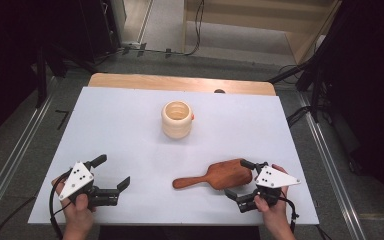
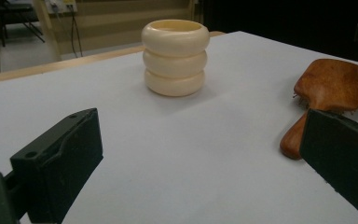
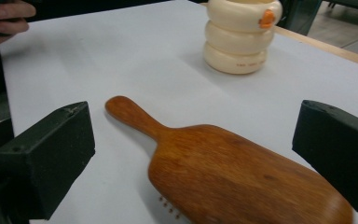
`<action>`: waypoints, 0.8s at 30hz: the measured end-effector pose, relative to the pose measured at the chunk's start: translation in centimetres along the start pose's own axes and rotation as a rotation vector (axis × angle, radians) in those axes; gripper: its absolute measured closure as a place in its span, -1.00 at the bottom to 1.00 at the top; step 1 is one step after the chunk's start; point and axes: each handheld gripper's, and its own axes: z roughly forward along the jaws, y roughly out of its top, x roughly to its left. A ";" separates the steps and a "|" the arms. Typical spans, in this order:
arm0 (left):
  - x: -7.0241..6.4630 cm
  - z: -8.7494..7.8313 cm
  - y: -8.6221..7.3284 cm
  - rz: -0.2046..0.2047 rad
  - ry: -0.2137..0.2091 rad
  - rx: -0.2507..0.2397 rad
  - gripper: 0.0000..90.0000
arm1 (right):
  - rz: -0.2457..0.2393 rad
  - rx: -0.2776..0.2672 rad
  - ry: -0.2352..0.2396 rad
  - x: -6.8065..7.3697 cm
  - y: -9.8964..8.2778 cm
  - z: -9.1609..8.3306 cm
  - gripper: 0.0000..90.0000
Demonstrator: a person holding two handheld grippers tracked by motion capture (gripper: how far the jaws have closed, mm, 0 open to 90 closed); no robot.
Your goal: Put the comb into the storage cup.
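**Both grippers open near the front edge, brush between the right one's jaws**

Your left gripper (image 1: 113, 172) sits near the front left corner of the white worktop (image 1: 120, 125), held in your left hand (image 1: 77, 210), with its grey three-cornered plate on top. Its two black jaws stand well apart and hold nothing; in the left gripper view only bare white surface lies between them. They point toward the middle of the worktop.

Farther in, toward the back edge and about midway between the left and right edges, stands the cream-coloured cup shaped like three stacked rings (image 1: 177, 119). It is upright, open at the top, and well apart from both grippers. In the right gripper view a small orange knob (image 3: 266, 18) sits on its top ring, on the side facing the right edge.

Right of centre, near the front edge, lies the reddish-brown wooden paddle hairbrush (image 1: 215, 176). It rests flat with its smooth back up and its bristles down; a few bristle tips peek from under its near rim in the right gripper view. Its handle points toward the left edge and its broad head toward the right.

Your right gripper (image 1: 240, 179), held in your right hand (image 1: 272, 210) near the front right corner, has its jaws spread wide. The head of the brush lies between them; I cannot tell whether either jaw touches the wood.
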 end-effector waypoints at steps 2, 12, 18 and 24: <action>-0.2 0.1 0.1 -0.002 0.000 -0.001 -1.00 | 0.000 -0.001 -0.002 -0.2 -0.1 -0.1 -1.00; -1.1 1.1 1.6 0.030 -0.013 0.011 -1.00 | 0.052 -0.006 -0.080 -2.7 -1.3 -2.0 -1.00; -1.7 1.9 2.1 0.059 -0.038 0.032 -1.00 | 0.072 -0.002 -0.113 -3.8 -1.9 -2.8 -1.00; -2.2 3.1 2.6 0.077 -0.067 0.053 -1.00 | 0.089 -0.013 -0.138 -4.9 -2.6 -3.6 -1.00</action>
